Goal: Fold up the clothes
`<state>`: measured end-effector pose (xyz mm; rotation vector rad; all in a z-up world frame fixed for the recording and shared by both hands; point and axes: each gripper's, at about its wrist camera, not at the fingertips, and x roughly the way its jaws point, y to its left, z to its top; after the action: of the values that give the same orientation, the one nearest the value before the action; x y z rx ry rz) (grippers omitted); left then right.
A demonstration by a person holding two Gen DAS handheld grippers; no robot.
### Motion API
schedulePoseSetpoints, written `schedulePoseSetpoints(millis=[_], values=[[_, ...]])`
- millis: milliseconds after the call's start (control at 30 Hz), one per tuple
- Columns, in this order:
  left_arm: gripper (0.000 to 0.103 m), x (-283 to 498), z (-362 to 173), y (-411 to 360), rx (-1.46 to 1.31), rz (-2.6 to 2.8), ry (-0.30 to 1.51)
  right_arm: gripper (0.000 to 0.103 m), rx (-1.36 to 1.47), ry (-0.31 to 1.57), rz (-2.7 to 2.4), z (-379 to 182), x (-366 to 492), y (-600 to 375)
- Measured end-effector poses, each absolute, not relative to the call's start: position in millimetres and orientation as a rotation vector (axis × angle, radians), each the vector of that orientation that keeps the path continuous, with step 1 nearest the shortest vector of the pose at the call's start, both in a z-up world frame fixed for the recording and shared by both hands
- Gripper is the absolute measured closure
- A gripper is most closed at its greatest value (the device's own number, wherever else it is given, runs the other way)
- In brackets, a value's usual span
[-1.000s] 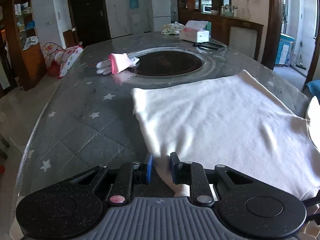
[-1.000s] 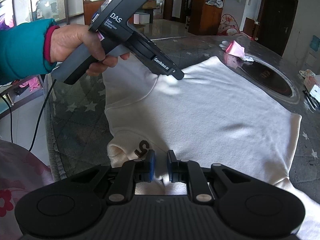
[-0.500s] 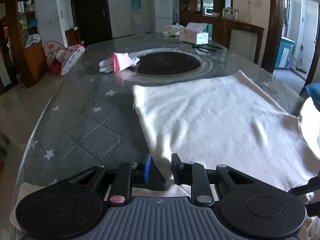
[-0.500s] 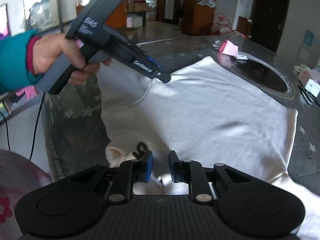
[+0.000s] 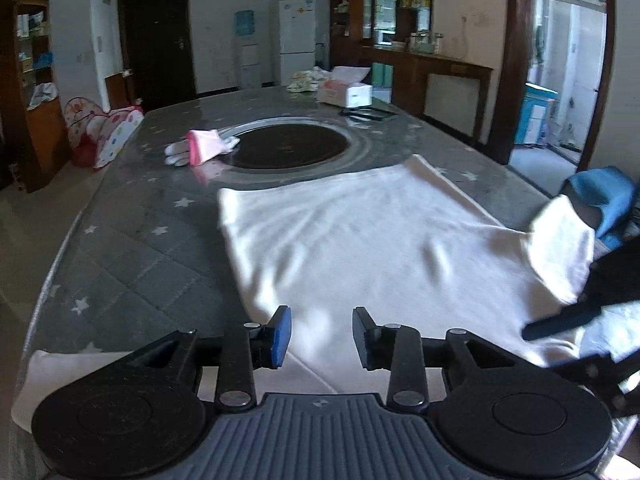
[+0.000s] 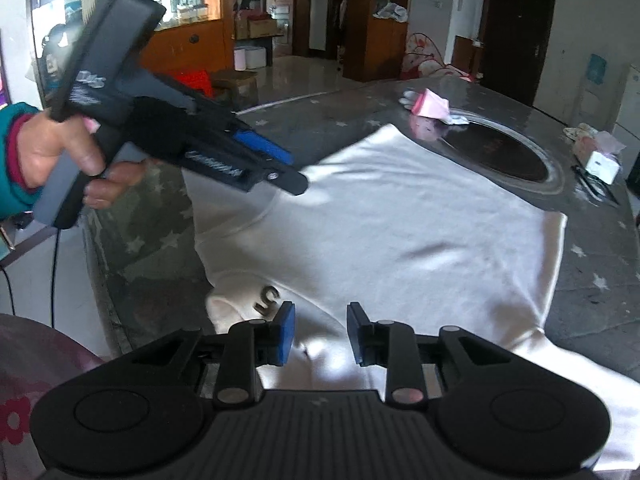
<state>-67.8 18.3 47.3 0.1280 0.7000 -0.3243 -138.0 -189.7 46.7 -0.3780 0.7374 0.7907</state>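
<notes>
While both sets of jaws are opening, the left gripper [image 5: 321, 335] and right gripper [image 6: 321, 334] stand apart over the near edge of the white garment [image 5: 380, 248], cloth showing in each gap but no pad pressing it. That garment lies spread flat on the star-patterned table [image 5: 132, 248], with 1 sleeve end turned up at its right side. Beyond the garment sits a dark round inset [image 5: 288, 150], a pink-cuffed glove [image 5: 202, 151] at its left rim. Farther past the inset stands 1 tissue box [image 5: 346, 92], a white tissue rising from its top.
</notes>
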Motion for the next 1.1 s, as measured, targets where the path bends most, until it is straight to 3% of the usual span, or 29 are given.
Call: schedulePoseSetpoints(millis=[400, 1100], values=[[0.063, -99, 30, -11, 0.212, -0.415, 0.720, 0.077, -0.399, 0.747, 0.760, 38, -154, -196], [0.032, -84, 40, -41, 0.224, -0.381, 0.746, 0.076, -0.205, 0.757, 0.527, 41, -142, -265]])
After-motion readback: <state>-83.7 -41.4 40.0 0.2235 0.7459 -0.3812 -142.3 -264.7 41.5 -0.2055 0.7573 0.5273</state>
